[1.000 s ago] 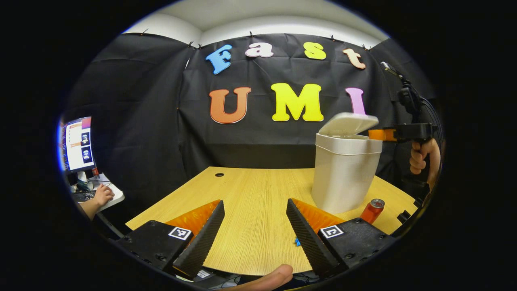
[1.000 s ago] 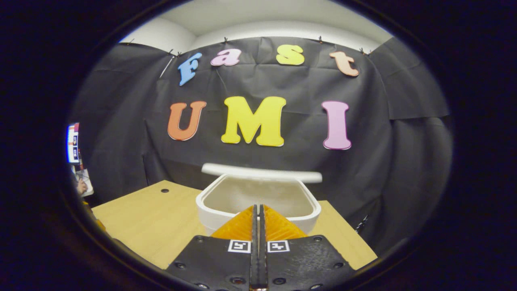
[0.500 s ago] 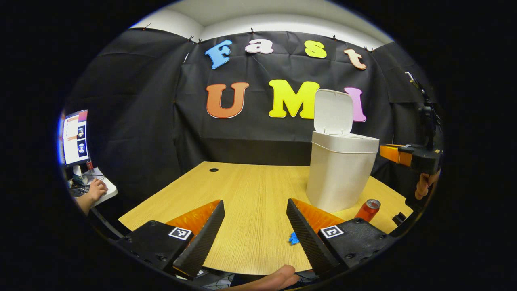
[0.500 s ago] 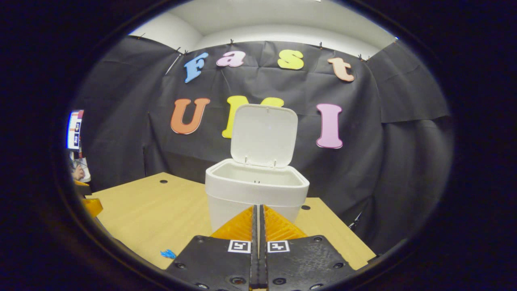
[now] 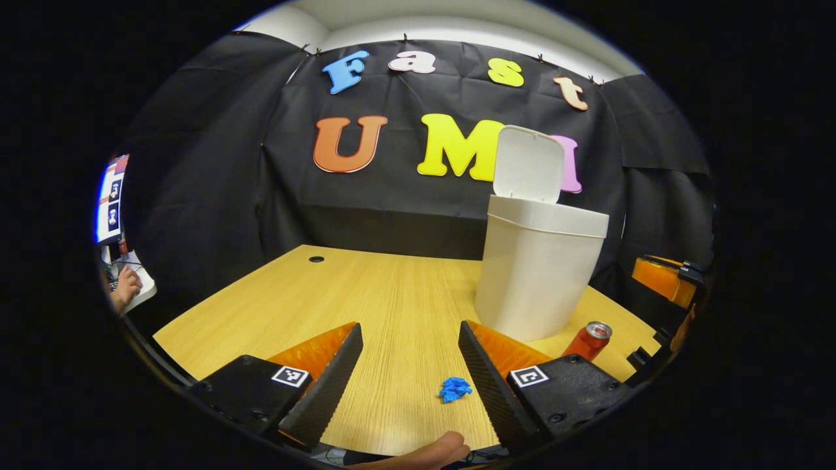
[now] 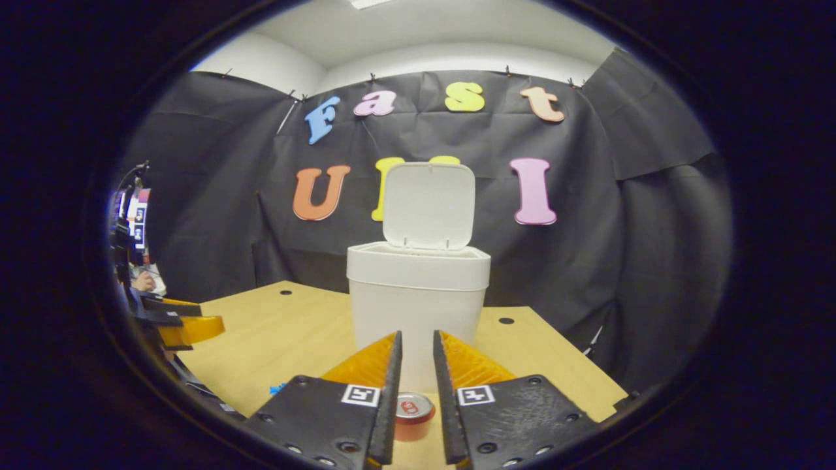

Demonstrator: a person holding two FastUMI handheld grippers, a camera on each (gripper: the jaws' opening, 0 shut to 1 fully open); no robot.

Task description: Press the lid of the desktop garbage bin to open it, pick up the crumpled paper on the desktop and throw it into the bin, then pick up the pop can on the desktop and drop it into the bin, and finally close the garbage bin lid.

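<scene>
Right gripper [image 6: 417,365] withdrawn low, jaws parted; bin lid [image 6: 428,205] upright.

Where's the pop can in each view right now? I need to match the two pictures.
Left gripper view: the pop can stands at lower right on the desk, just right of the bin's base.
Right gripper view: the pop can sits at bottom centre, seen between this gripper's own fingers, in front of the bin.
Shared landmark: the white bin with its lid up.
</scene>
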